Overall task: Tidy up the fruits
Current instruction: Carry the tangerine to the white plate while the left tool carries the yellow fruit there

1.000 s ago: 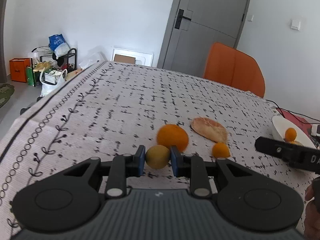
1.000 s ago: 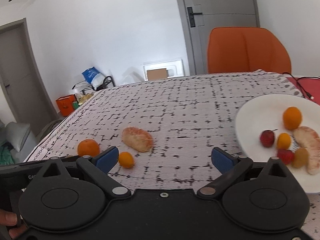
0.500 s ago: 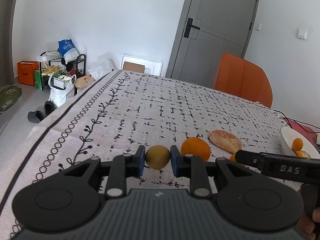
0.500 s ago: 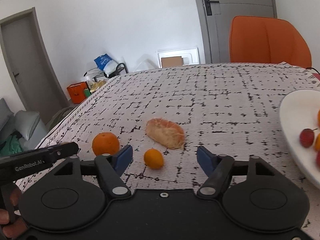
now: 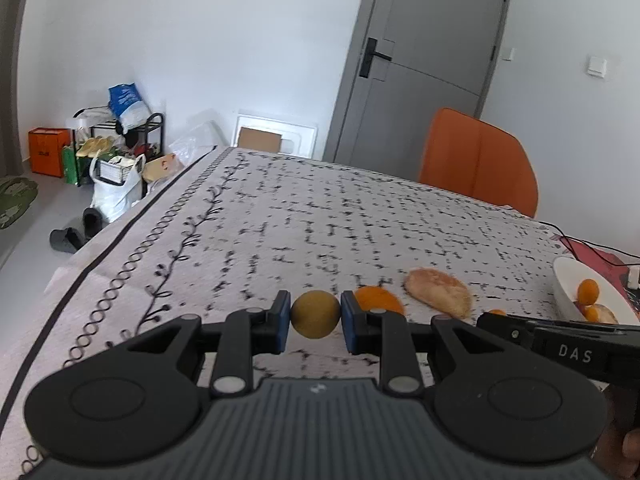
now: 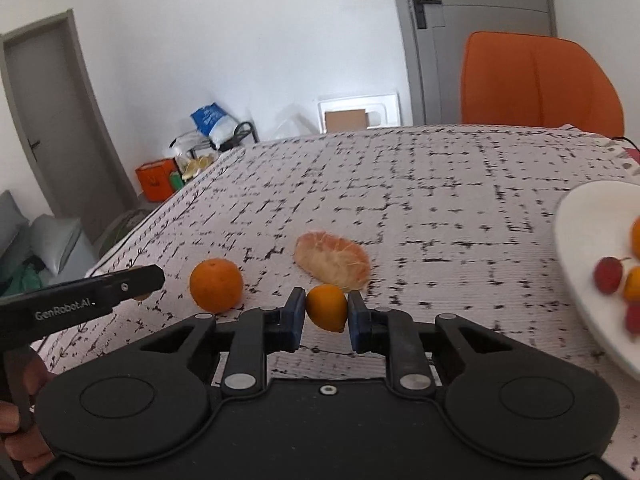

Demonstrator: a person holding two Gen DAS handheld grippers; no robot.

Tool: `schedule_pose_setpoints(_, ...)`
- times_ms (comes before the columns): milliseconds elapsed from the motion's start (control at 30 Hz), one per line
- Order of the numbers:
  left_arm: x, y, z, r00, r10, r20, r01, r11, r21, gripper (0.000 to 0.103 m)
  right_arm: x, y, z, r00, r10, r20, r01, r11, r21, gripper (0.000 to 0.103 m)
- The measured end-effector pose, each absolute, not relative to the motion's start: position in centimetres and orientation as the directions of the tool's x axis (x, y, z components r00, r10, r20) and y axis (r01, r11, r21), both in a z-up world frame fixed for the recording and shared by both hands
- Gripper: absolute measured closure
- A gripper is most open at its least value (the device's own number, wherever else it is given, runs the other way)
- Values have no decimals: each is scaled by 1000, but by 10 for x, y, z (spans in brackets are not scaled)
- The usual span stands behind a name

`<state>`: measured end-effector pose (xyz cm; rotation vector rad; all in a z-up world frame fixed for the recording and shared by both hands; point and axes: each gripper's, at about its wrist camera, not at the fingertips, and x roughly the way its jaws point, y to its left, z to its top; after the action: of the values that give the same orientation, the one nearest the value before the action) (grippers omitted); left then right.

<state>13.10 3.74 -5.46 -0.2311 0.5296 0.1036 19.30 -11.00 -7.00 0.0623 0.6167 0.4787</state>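
Note:
My left gripper is shut on a round yellow-green fruit, held just above the patterned tablecloth. My right gripper has its jaws closing, and both blue pads press on a small orange fruit. On the cloth beyond lie a whole orange and a peeled citrus piece; the left wrist view shows the same orange and citrus piece. A white plate at the right holds several small red and orange fruits. The left gripper's finger reaches in from the left.
An orange chair stands behind the table's far edge, before a grey door. The table's left edge drops to a floor with bags and a rack. A red item with a cable lies by the plate.
My right gripper went from wide open to shut on the small orange fruit, after shifting left over it. My left gripper kept its hold on the yellow-green fruit, and the view beyond it shifted.

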Motion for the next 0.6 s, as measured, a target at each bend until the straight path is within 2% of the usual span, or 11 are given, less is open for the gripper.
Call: schedule_pose_setpoints(600,141,-18,-41,876,-40,-480,-44,986,-163,78,180,-173,-55,798,385,-464,-315,922,224,82)
